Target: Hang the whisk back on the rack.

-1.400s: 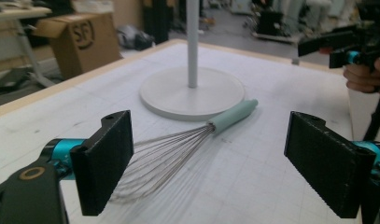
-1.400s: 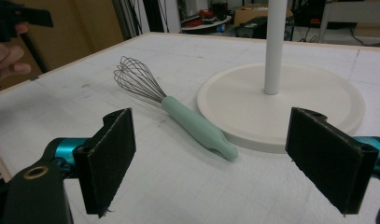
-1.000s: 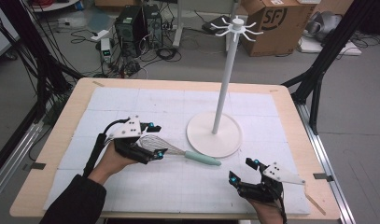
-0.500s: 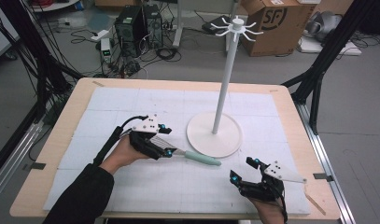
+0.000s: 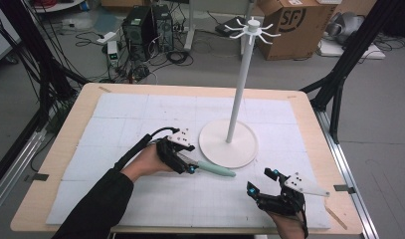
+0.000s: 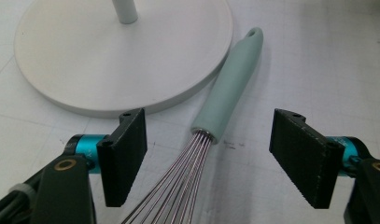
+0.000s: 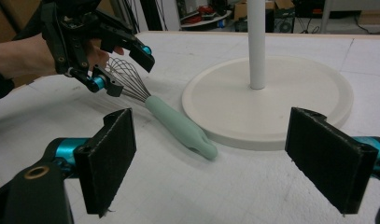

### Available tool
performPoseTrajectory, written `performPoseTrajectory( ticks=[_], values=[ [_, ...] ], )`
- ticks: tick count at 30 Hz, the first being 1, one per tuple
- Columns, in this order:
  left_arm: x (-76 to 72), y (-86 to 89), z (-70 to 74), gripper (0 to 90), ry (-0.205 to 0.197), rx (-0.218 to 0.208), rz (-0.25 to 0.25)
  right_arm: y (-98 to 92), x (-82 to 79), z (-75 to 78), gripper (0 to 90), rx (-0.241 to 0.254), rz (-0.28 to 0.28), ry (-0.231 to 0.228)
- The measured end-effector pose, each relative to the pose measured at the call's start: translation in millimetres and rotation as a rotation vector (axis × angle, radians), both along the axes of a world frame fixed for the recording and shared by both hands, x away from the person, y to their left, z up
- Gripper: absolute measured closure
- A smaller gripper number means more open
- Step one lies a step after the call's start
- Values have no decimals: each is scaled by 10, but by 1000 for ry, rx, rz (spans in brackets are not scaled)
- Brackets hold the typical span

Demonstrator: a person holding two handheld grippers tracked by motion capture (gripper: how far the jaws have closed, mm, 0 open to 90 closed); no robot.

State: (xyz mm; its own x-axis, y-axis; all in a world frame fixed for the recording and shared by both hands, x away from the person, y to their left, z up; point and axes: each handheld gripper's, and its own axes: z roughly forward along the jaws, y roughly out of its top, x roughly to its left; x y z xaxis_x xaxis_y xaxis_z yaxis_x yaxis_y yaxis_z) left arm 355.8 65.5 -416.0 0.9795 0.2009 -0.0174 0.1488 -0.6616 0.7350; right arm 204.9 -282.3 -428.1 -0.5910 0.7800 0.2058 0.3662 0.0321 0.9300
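while the left gripper [image 5: 184, 160] hangs low over the whisk [image 6: 211, 135] near the middle of the table [image 5: 55, 149], its jaws have just been closing and stand fairly wide, one pad on each side of the wire loops where they run into the handle, neither pad touching them. nothing is held. the whisk lies flat on the white mat [image 5: 140, 107], wires toward the table's left edge and the pale green handle [image 5: 216, 170] pointing right, its tip just beside the rim of the white stand's round base [image 5: 229, 144]; whether tip and rim touch i cannot tell. the stand's pole [image 5: 240, 84] rises from that base to a ring of hooks [image 5: 251, 29] at the top.

the whisk looks light. its wire loops will likely spring and give under the pads, and thin polished wires are apt to slip or squash, so a grip there would be poor. the handle looks firm, rounded and matte, thick enough to fill the jaws; the better hold is probably on the handle just beyond the metal collar, across its width, which also keeps the balance close to the jaws.

near the table's front edge to the right, the right gripper [image 5: 263, 181] rests by the mat with jaws wide apart and empty, facing the whisk and the base.
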Motion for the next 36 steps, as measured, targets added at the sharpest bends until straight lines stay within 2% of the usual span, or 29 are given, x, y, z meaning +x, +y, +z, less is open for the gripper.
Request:
performPoseTrajectory(
  ticks=[1, 4, 9, 15, 18, 25, 27, 30, 32, 36],
  values=[
    [-3, -8, -4, 289, -20, 16, 6, -4, -1, 2, 152, -2, -1, -4],
    [-3, -57, 26, 292, -25, 64, -8, -7, -3, 8, 152, 1, 1, -6],
    [24, -213, 112, 300, -14, 90, -57, -7, -3, 16, 153, 2, -1, -8],
    [115, -361, 96, 312, -8, 176, -109, -30, -15, 20, 152, 11, -7, -8],
    [131, -429, 76, 325, 0, 193, -133, -50, -24, 23, 153, 15, -12, -8],
    [156, -501, -72, 361, 17, 243, -172, -90, -54, 32, 152, 23, -21, -9],
    [171, -513, -113, 362, 15, 278, -191, -96, -58, 32, 153, 21, -23, -12],
    [160, -529, -146, 378, 18, 281, -200, -96, -59, 35, 152, 21, -23, -12],
    [155, -537, -152, 407, 27, 285, -209, -95, -59, 34, 152, 19, -26, -12],
    [162, -565, -168, 469, 35, 332, -243, -97, -56, 36, 152, 20, -32, -15]
  ],
)
